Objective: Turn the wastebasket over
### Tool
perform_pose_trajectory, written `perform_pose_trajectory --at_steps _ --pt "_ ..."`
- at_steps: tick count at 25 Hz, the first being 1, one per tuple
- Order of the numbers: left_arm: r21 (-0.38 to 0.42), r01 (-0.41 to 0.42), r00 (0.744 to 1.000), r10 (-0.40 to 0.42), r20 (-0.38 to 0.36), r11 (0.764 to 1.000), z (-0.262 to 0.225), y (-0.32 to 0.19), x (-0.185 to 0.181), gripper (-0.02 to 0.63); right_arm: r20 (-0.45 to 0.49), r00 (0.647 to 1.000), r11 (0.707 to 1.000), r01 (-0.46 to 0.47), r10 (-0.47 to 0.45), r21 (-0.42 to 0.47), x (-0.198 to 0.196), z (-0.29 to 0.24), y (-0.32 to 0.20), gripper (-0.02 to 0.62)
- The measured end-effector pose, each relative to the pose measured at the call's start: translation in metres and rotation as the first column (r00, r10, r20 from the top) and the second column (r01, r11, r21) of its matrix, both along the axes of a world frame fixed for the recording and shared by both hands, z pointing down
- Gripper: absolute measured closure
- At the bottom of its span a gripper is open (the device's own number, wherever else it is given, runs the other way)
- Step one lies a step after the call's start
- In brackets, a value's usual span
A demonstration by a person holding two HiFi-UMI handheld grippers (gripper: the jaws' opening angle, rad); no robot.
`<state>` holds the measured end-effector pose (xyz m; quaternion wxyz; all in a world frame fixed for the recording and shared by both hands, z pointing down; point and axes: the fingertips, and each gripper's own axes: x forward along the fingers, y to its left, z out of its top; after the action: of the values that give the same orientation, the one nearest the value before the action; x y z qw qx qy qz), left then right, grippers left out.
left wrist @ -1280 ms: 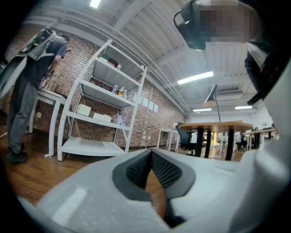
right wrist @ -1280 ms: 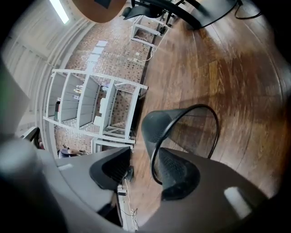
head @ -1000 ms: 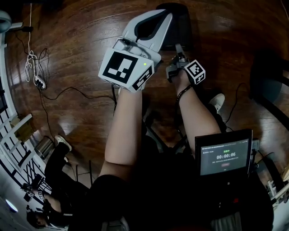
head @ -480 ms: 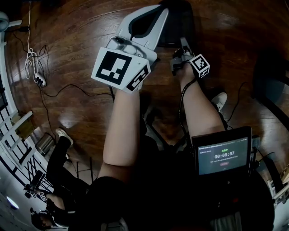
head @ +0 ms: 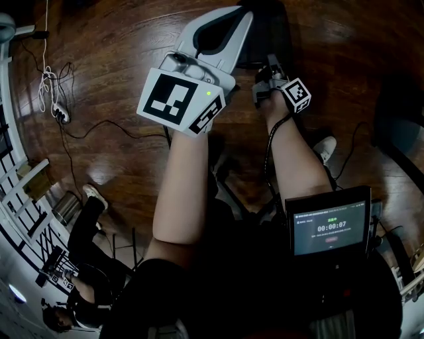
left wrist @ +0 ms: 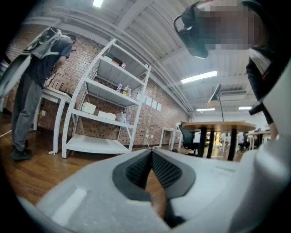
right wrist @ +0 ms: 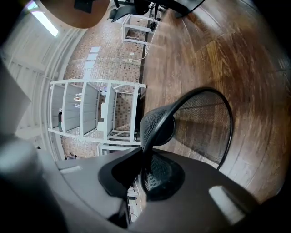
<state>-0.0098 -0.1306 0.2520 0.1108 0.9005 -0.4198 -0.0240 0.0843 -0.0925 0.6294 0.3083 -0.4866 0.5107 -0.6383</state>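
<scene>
The wastebasket [head: 265, 36] is black wire mesh and stands on the wood floor at the top of the head view, partly hidden behind my left gripper. In the right gripper view its round rim and mesh wall [right wrist: 200, 123] fill the middle. My right gripper [head: 270, 63] [right wrist: 144, 152] is at the rim's near side, its jaws closing with the thin black rim pinched between the pads. To its left, my left gripper [head: 240, 14] [left wrist: 151, 152] is held level beside the basket, shut on nothing.
A power strip with cables [head: 58, 116] lies on the floor at the left. One person [head: 86, 228] is at the lower left, another [left wrist: 32, 82] by a white shelf unit [left wrist: 104, 113]. A timer screen [head: 329, 228] hangs lower right. A round table [left wrist: 218, 125] stands beyond.
The right gripper's jaws have closed onto the basket rim. Both hands have drifted slightly toward the top of the head view.
</scene>
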Motion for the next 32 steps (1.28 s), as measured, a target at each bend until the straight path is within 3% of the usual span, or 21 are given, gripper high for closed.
perform_pose_trajectory --at_steps 2,7,16,19,24,27,29,30,32 --pt "0.001 0.000 1.000 0.000 0.001 1.000 -0.001 0.000 -0.001 0.605 -0.020 1.000 1.000 0.019 -0.018 0.016 -0.002 -0.005 -0.002 0.580" --pt "0.011 0.014 1.000 -0.014 -0.001 1.000 -0.005 0.002 -0.005 0.604 -0.182 0.974 0.982 0.154 -0.132 0.110 0.001 -0.017 -0.016 0.580" --pt "0.054 0.017 1.000 -0.018 0.010 0.998 -0.017 0.004 -0.017 0.606 -0.233 0.952 0.967 0.228 -0.197 0.114 0.003 -0.031 -0.027 0.563" --pt "0.065 0.029 1.000 -0.029 0.005 0.997 -0.019 0.002 -0.024 0.605 -0.300 0.919 0.949 0.298 -0.256 0.104 0.004 -0.034 -0.032 0.563" --pt "0.105 0.031 0.999 -0.033 0.020 0.994 -0.027 0.004 -0.032 0.606 -0.435 0.820 0.901 0.432 -0.372 0.046 0.004 -0.038 -0.039 0.569" --pt "0.113 0.032 0.999 -0.035 0.024 0.993 -0.028 0.005 -0.036 0.605 -0.513 0.738 0.866 0.500 -0.438 -0.020 0.009 -0.035 -0.041 0.569" --pt "0.114 0.038 0.999 -0.041 0.021 0.993 -0.029 0.005 -0.041 0.606 -0.588 0.635 0.819 0.567 -0.502 -0.088 0.010 -0.032 -0.042 0.572" --pt "0.115 0.041 0.999 -0.044 0.019 0.993 -0.031 0.005 -0.044 0.604 -0.633 0.555 0.783 0.607 -0.540 -0.136 0.008 -0.030 -0.041 0.574" --pt "0.117 0.046 0.999 -0.049 0.017 0.992 -0.033 0.006 -0.049 0.606 -0.722 0.328 0.680 0.685 -0.609 -0.262 0.002 -0.023 -0.036 0.575"
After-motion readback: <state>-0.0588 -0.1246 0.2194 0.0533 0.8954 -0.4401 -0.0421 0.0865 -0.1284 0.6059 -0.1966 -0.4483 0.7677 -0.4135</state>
